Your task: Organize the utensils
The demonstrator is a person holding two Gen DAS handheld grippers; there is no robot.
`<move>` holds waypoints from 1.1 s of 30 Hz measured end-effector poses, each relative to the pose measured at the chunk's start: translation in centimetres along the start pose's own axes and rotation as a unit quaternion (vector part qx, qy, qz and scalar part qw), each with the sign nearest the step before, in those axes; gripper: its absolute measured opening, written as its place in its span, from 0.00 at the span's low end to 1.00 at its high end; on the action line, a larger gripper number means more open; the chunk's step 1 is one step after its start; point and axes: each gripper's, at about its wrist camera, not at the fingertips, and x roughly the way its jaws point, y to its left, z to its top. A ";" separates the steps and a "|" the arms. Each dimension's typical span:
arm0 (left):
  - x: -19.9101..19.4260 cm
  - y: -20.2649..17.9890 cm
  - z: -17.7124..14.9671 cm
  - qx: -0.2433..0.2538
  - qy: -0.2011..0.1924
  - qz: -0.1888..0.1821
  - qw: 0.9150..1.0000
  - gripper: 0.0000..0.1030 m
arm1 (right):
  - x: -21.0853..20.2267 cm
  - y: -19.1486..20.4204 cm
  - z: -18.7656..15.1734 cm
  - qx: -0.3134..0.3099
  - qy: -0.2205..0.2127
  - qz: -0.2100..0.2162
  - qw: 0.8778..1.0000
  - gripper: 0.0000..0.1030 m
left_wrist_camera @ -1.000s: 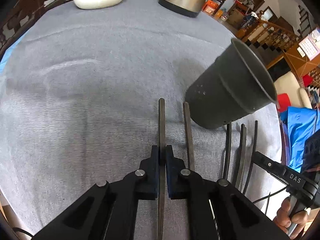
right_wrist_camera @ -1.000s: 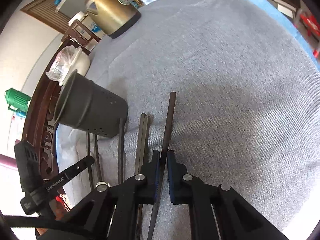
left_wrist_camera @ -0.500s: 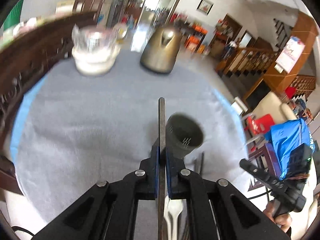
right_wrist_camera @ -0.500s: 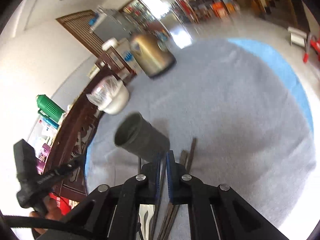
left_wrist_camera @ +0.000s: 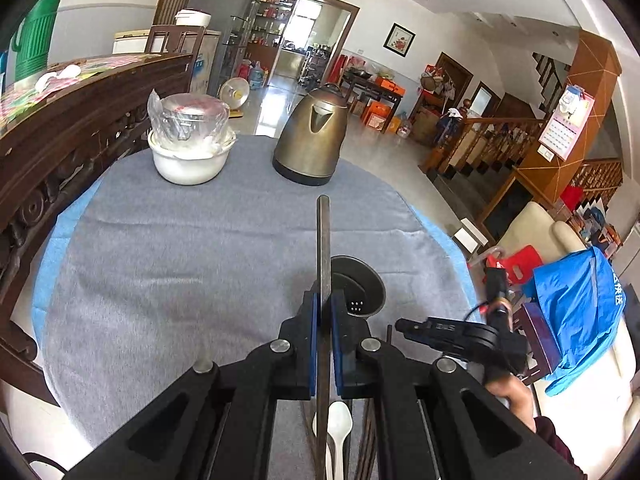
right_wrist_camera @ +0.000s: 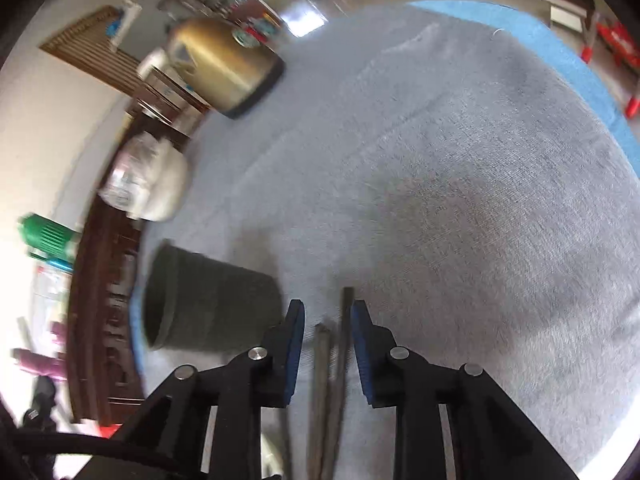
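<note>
My left gripper (left_wrist_camera: 323,308) is shut on a dark chopstick (left_wrist_camera: 323,248), held up in the air above the grey cloth (left_wrist_camera: 192,248). The dark grey holder cup (left_wrist_camera: 358,284) stands just behind and right of its fingers, its open mouth facing up. A white spoon (left_wrist_camera: 339,426) lies on the cloth below. My right gripper (right_wrist_camera: 325,316) is open, low over several dark chopsticks (right_wrist_camera: 334,364) lying on the cloth. The cup (right_wrist_camera: 208,304) is to its left in that blurred view. The right gripper also shows in the left wrist view (left_wrist_camera: 404,326).
A bronze kettle (left_wrist_camera: 312,136) and a white bowl with a wrapped pot (left_wrist_camera: 188,148) stand at the far side of the round table. A carved wooden rail (left_wrist_camera: 60,128) runs along the left. A blue bag (left_wrist_camera: 576,312) sits on a chair at right.
My left gripper lifted its chopstick up off the cloth, above the cup. My right gripper let go of its chopstick and opened, and has dropped low over the chopsticks on the cloth.
</note>
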 end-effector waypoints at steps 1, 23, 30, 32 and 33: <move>0.0 0.1 -0.1 0.001 -0.001 0.002 1.000 0.06 | 0.7 0.1 0.1 0.003 0.006 -0.005 1.000 0.27; -0.8 0.4 -0.4 -0.012 -0.050 -0.004 0.999 0.06 | -5.9 3.2 -2.1 -0.089 -0.125 -0.013 0.988 0.08; -1.3 -0.8 0.6 -0.005 -0.081 -0.023 0.996 0.06 | -14.0 5.9 -5.0 -0.135 -0.242 0.045 0.960 0.07; -1.3 -1.1 1.2 -0.008 -0.091 -0.028 0.995 0.06 | -15.7 6.6 -5.4 -0.139 -0.265 0.056 0.952 0.08; -1.3 -1.1 1.5 -0.009 -0.095 -0.029 0.995 0.06 | -16.6 6.9 -5.5 -0.140 -0.276 0.063 0.949 0.08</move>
